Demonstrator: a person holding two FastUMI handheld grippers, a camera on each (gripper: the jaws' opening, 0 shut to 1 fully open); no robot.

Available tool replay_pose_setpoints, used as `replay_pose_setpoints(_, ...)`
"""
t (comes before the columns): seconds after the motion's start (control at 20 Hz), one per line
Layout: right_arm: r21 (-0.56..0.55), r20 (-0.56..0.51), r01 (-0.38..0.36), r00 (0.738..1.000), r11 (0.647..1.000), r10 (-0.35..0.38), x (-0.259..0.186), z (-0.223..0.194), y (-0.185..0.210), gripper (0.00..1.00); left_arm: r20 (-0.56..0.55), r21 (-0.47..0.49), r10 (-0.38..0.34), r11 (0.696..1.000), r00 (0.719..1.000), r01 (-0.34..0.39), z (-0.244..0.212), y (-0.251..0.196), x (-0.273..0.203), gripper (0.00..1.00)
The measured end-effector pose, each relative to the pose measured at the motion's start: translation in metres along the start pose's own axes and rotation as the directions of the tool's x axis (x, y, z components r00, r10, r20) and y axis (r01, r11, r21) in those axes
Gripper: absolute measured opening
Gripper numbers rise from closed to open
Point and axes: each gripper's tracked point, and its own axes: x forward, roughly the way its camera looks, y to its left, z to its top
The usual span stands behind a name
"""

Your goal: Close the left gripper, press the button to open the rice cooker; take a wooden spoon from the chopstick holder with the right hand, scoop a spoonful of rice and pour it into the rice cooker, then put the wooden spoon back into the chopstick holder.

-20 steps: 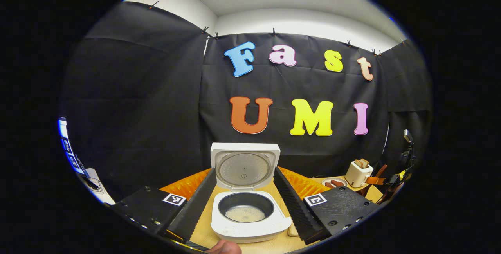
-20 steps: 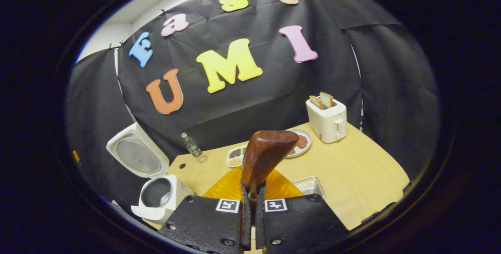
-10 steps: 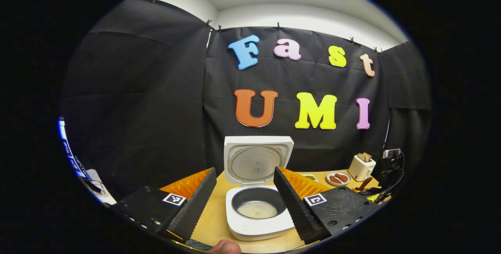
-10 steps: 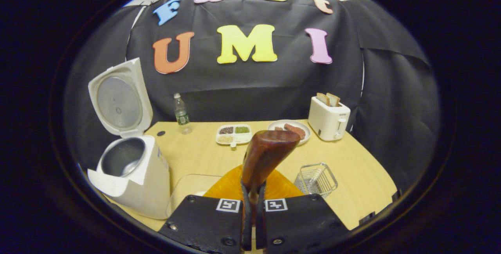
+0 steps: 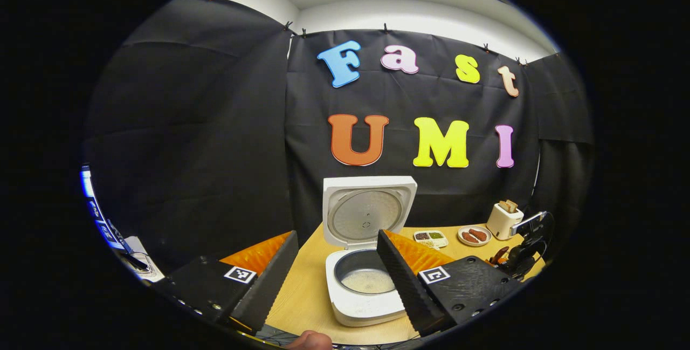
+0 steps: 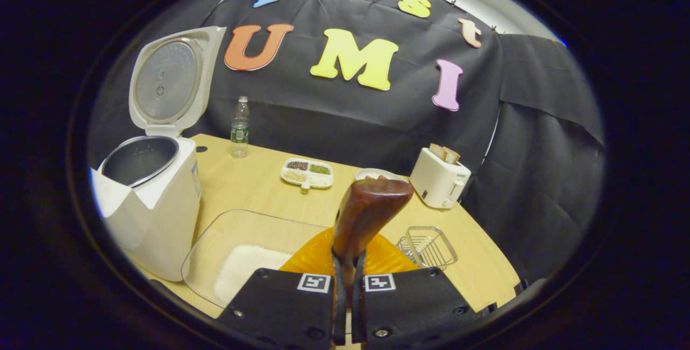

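Now, nearest in the right gripper view: right gripper [image 6: 347, 259] closed almost fully on the handle of the wooden spoon [image 6: 369, 207], both fingers pressing it. Long axis of the spoon running straight ahead along the fingers, the dark brown glossy bowl at the far end, raised above the table [image 6: 259, 188]. Cannot tell if any grains remain in the bowl, since its back side faces the camera. Just to the right and a little beyond the fingers, standing on the table, the wire chopstick holder [image 6: 428, 245], apparently empty. Probably the coming move: turn right and lower the spoon into it, handle or bowl first not yet clear. Just left of the fingers, a clear tray [image 6: 215, 237] with white rice [image 6: 240, 266] inside. Farther left, the rice cooker [image 6: 153, 215], lid standing up. In the left gripper view: left gripper [image 5: 337, 234] wide open, holding nothing, in front of the cooker, well away from the holder; pale rice visible in the bottom of the pot [image 5: 369, 280], so the pouring seems done. Far right at the wall, a toaster [image 6: 439, 180].
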Motion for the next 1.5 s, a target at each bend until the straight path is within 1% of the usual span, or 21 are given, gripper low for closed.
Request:
replay_pose_setpoints(0.05, 0.024, -0.008, -0.019, 1.0, 1.0, 0.019, 0.0, -0.002, 0.008, 0.11, -0.002, 0.001, 0.004, 1.0, 1.0, -0.004, 0.0, 0.001, -0.001, 0.94)
replay_pose_setpoints(0.1, 0.045, -0.013, -0.04, 0.999, 0.998, 0.041, -0.001, -0.004, 0.016, 0.1, -0.003, 0.003, 0.009, 1.0, 1.0, -0.009, -0.001, 0.004, -0.002, 0.94)
replay_pose_setpoints(0.3, 0.125, -0.033, -0.12, 0.992, 0.985, 0.125, -0.006, -0.009, 0.046, 0.1, -0.007, -0.008, 0.03, 1.0, 1.0, -0.03, 0.001, 0.012, -0.005, 0.94)
replay_pose_setpoints(0.4, 0.191, -0.045, -0.158, 0.984, 0.969, 0.17, -0.009, -0.011, 0.06, 0.1, -0.009, -0.015, 0.04, 0.999, 0.999, -0.04, 0.001, 0.015, -0.007, 0.94)
replay_pose_setpoints(0.5, 0.229, -0.051, -0.186, 0.978, 0.956, 0.202, -0.012, -0.01, 0.069, 0.1, -0.012, -0.018, 0.049, 0.999, 0.999, -0.049, 0.001, 0.016, -0.01, 0.94)
replay_pose_setpoints(0.6, 0.286, -0.057, -0.228, 0.965, 0.931, 0.255, -0.014, -0.011, 0.08, 0.1, -0.017, -0.019, 0.051, 0.998, 0.999, -0.051, -0.001, 0.015, -0.012, 0.94)
replay_pose_setpoints(0.75, 0.417, -0.067, -0.241, 0.953, 0.876, 0.294, -0.015, -0.012, 0.077, 0.1, -0.018, -0.018, 0.059, 0.998, 0.998, -0.059, 0.0, 0.011, -0.016, 0.94)
replay_pose_setpoints(0.8, 0.469, -0.071, -0.237, 0.95, 0.851, 0.303, -0.013, -0.013, 0.075, 0.09, -0.017, -0.02, 0.06, 0.998, 0.998, -0.06, 0.002, 0.009, -0.017, 0.94)
replay_pose_setpoints(0.85, 0.526, -0.076, -0.232, 0.946, 0.818, 0.316, -0.011, -0.014, 0.072, 0.1, -0.018, -0.018, 0.061, 0.998, 0.998, -0.061, 0.001, 0.006, -0.019, 0.94)
replay_pose_setpoints(1.0, 0.679, -0.084, -0.21, 0.93, 0.703, 0.358, -0.008, -0.017, 0.069, 0.09, -0.018, -0.01, 0.067, 0.998, 0.998, -0.067, 0.003, -0.001, -0.021, 0.94)
replay_pose_setpoints(1.1, 0.727, -0.088, -0.199, 0.922, 0.657, 0.376, -0.004, -0.018, 0.067, 0.09, -0.017, -0.016, 0.067, 0.998, 0.998, -0.067, 0.005, -0.008, -0.023, 0.94)
replay_pose_setpoints(1.2, 0.754, -0.082, -0.201, 0.916, 0.625, 0.394, -0.005, -0.018, 0.061, 0.1, -0.021, -0.023, 0.07, 0.997, 0.997, -0.07, 0.005, -0.015, -0.025, 0.94)
replay_pose_setpoints(1.35, 0.791, -0.048, -0.208, 0.917, 0.576, 0.397, -0.002, -0.007, 0.036, 0.09, -0.011, -0.032, 0.079, 0.996, 0.997, -0.079, 0.01, -0.025, -0.026, 0.94)
replay_pose_setpoints(1.45, 0.828, -0.029, -0.202, 0.916, 0.523, 0.399, -0.002, 0.0, 0.016, 0.11, -0.006, -0.038, 0.08, 0.996, 0.997, -0.08, 0.011, -0.034, -0.027, 0.94)
replay_pose_setpoints(1.5, 0.848, -0.022, -0.193, 0.918, 0.494, 0.397, -0.003, 0.004, 0.005, 0.09, -0.006, -0.04, 0.079, 0.996, 0.997, -0.079, 0.011, -0.038, -0.027, 0.94)
